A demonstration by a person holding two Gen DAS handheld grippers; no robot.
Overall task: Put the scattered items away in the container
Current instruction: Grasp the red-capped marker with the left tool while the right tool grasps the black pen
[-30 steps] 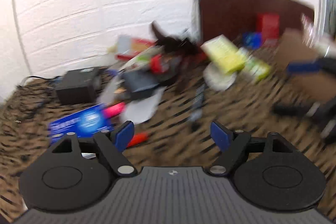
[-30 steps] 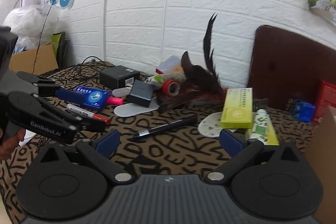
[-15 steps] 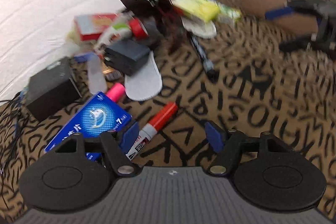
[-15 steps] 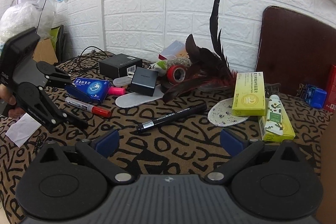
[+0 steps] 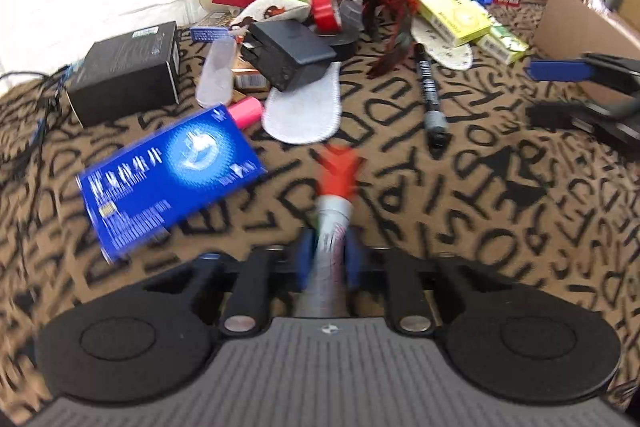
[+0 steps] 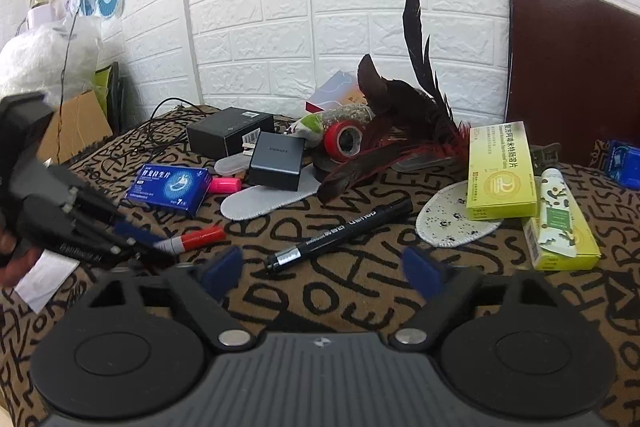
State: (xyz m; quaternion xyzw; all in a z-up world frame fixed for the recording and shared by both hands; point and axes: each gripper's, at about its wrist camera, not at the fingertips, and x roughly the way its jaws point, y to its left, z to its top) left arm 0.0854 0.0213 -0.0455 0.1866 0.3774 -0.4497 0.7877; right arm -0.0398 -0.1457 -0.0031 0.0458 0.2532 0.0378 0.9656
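Left wrist view: left gripper (image 5: 329, 255) clamps the red-capped marker (image 5: 334, 203) near its tail — lifted, it may pivot and slip. Right gripper (image 6: 322, 267) hangs released, closing toward the black marker (image 6: 340, 229).

A white brick-pattern wall (image 6: 280, 7) rises behind the table (image 6: 360, 291), whose brown cloth bears black letters; a dark-brown chair back (image 6: 572, 75) stands against it.

left tool (image 5: 329, 259) clamped shut, angled down; right tool (image 6: 322, 267) jaws apart, just been narrowing.
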